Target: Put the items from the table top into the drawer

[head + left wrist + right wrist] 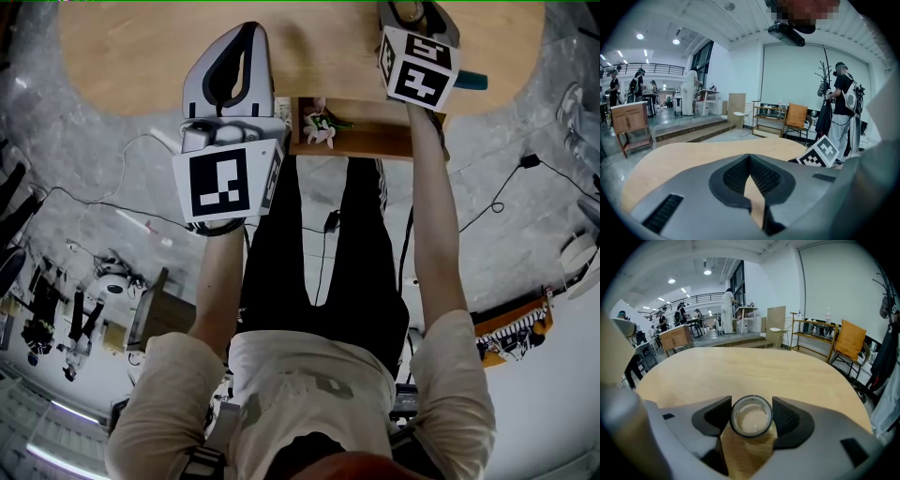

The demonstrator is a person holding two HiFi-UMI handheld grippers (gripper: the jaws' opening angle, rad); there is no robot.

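A small round container (751, 416) with a dark rim stands on the wooden table top (754, 371). My right gripper (751, 405) has a pad against each side of it, so it is shut on it. In the head view that gripper (410, 11) sits at the table's near edge, top right, with the container's rim just showing. My left gripper (248, 37) rests over the table at the left, shut with nothing held; its pads (761, 176) meet at the tips. Below the table edge the wooden drawer (375, 142) stands open with small pink and green items (319, 122) inside.
My legs stand right below the drawer. Cables (122, 202) and gear (56, 309) lie on the grey floor on both sides. Beyond the table are a shelf, a chair with an orange cushion (848, 341) and people standing (843, 108).
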